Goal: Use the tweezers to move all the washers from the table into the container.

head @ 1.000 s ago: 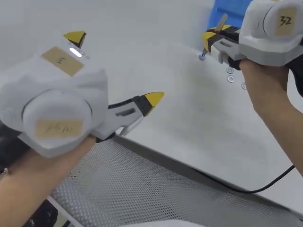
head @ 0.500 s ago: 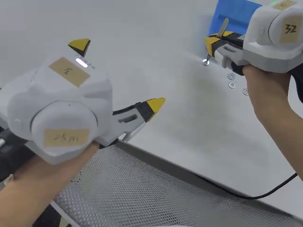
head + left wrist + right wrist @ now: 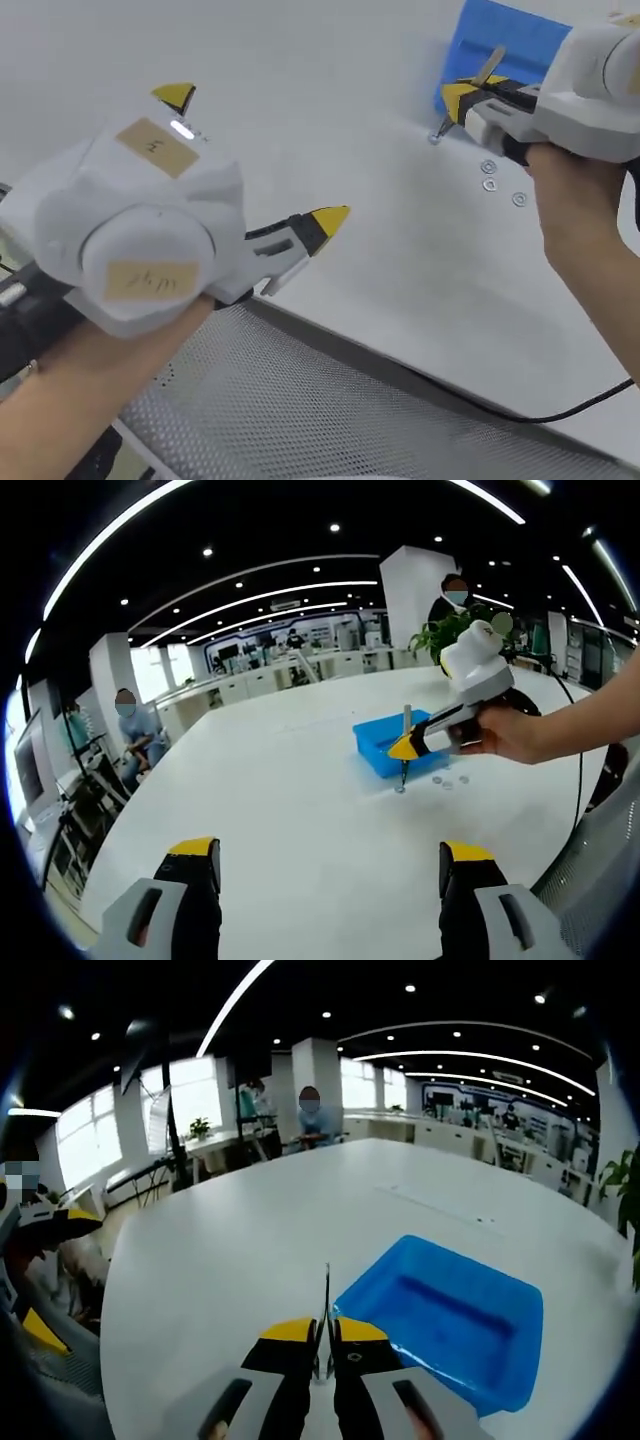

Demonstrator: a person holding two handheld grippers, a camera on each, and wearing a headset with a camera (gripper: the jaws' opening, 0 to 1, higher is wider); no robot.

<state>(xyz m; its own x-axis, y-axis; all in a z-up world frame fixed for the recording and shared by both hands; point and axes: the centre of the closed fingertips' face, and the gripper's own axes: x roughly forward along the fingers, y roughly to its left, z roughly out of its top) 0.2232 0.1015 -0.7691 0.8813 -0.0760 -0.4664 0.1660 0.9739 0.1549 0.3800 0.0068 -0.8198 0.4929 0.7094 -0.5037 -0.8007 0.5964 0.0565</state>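
Pinching the tweezers (image 3: 490, 66) beside the blue container (image 3: 510, 45), near 3 washers (image 3: 489, 185), is the right gripper (image 3: 462, 98); left gripper (image 3: 252, 157) gapes empty, labels (image 3: 150, 282) unreadable

The left gripper (image 3: 252, 158) and right gripper (image 3: 458, 100) are rounded white shells with tan paper labels (image 3: 155, 148) (handwriting illegible) and yellow-tipped black jaws; a black cable (image 3: 560, 405) trails near right.

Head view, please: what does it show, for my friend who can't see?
The right hand-held gripper holds tweezers tip-down over a white table, beside a blue container and three loose washers. The left hand-held gripper hovers open, nearer the camera.
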